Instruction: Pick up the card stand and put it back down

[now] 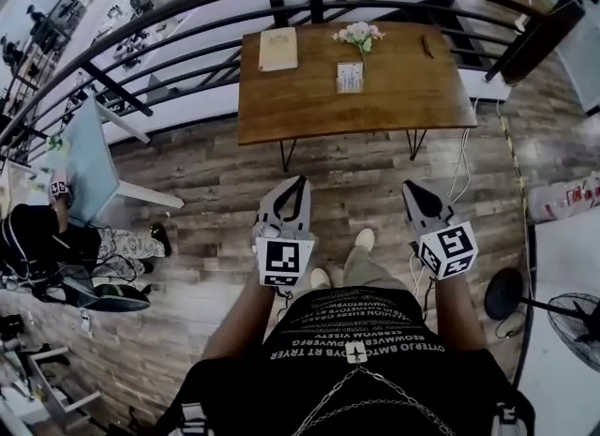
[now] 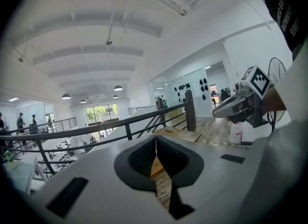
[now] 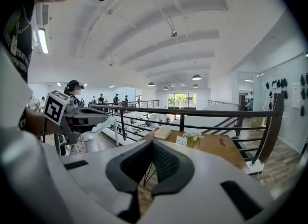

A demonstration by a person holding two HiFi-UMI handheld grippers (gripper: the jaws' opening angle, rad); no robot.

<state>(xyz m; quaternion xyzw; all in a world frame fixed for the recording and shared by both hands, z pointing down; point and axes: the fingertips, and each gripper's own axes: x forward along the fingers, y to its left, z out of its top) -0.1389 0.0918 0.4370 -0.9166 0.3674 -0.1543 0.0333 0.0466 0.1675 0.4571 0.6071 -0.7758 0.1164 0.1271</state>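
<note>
Wooden table [image 1: 412,97] stands ahead of the person, backed against a black railing [image 1: 187,14]. The card stand [image 1: 350,77] sits upright near the table's middle, a small pale card whose face seems to be turned toward the person, its width running along the table's long side.

Both grippers are held low at waist height, well apart from the table, pointing forward at it. The left gripper [image 1: 302,181] has its jaws pressed together with nothing between them. The right gripper [image 1: 409,186] is closed the same way and is also empty.

The card stand lies straight ahead and between the lines of the two grippers, so neither is clearly nearer. To take it, either gripper would probably have to travel forward over the plank floor [image 1: 375,190], spread its jaws and close across the card's thin edge.

Flowers [image 1: 360,36] stand just behind the card stand, close enough that a reach running too deep could knock them. A book [image 1: 277,49] lies farther left near the back edge. A small dark object [image 1: 427,46] lies to the right. Nothing stands in the way in front of the card stand. A fan [image 1: 574,323] stands on the floor at the person's right.
</note>
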